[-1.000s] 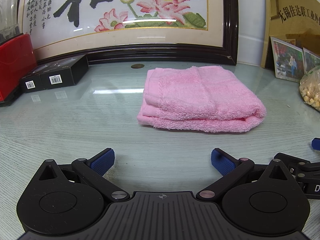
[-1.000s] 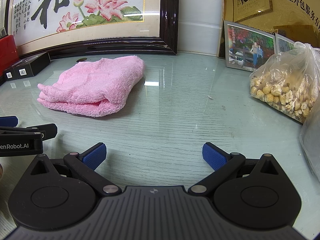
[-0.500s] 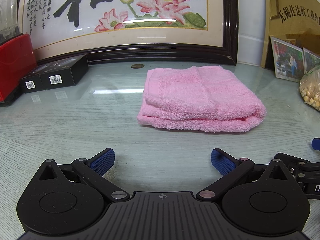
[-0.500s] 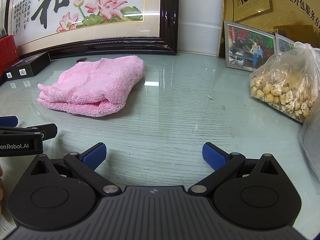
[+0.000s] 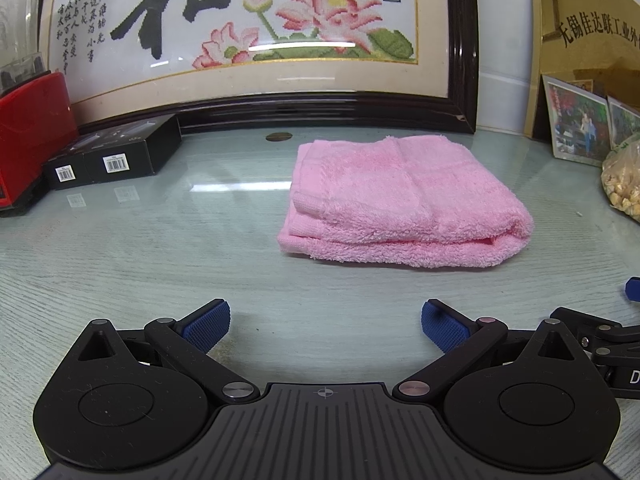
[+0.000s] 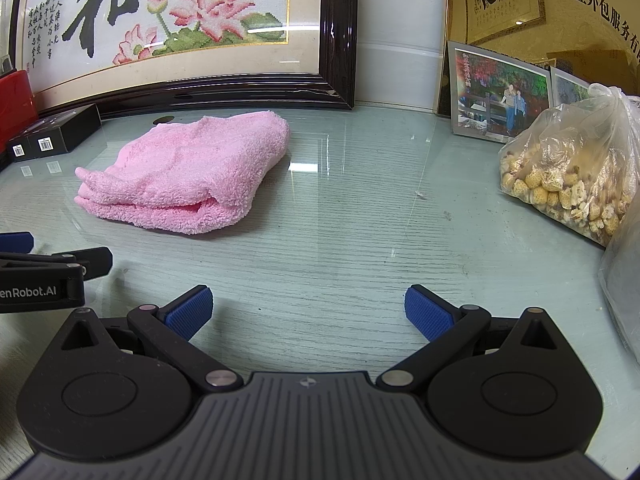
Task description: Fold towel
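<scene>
- Partly cut off: left tool, lettered "enRobot.AI"; its fingers spread, grasping nothing.
- Right tool: likewise released.
- Pink towel lies folded on the worktop.
- Framed embroidery: large character "和".

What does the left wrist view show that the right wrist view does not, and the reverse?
Only the left view shows the towel's layered hemmed edges on its left side. Only the right view shows the whole plastic bag of pale lumps and the gold plaque nearly in full. Both show the folded pink towel, the framed lotus embroidery, the black boxes and open, empty jaws.

"和" on framed embroidery; "enRobot.AI" on left tongs.
</scene>
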Available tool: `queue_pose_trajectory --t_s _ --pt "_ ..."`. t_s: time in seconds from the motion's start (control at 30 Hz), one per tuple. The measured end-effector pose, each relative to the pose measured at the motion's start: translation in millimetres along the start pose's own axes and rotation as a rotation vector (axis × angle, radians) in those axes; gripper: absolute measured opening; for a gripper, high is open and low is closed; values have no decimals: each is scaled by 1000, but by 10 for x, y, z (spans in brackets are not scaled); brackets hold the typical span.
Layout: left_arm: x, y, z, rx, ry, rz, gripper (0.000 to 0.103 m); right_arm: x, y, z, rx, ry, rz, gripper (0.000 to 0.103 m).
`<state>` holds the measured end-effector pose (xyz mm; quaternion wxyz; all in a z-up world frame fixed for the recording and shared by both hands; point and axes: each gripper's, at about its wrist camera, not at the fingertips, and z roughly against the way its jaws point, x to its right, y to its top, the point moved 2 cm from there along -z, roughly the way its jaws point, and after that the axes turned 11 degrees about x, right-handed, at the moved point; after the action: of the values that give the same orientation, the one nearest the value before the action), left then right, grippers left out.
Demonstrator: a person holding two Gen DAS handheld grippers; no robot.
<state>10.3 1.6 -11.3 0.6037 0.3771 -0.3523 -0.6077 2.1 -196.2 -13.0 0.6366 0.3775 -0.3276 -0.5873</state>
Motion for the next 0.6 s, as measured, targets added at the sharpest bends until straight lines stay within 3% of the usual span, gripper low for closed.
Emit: queue_pose_trajectory --t_s 0.6 --pt "2 69 232 164 16 -4 103 0 0 0 0 0 0 103"
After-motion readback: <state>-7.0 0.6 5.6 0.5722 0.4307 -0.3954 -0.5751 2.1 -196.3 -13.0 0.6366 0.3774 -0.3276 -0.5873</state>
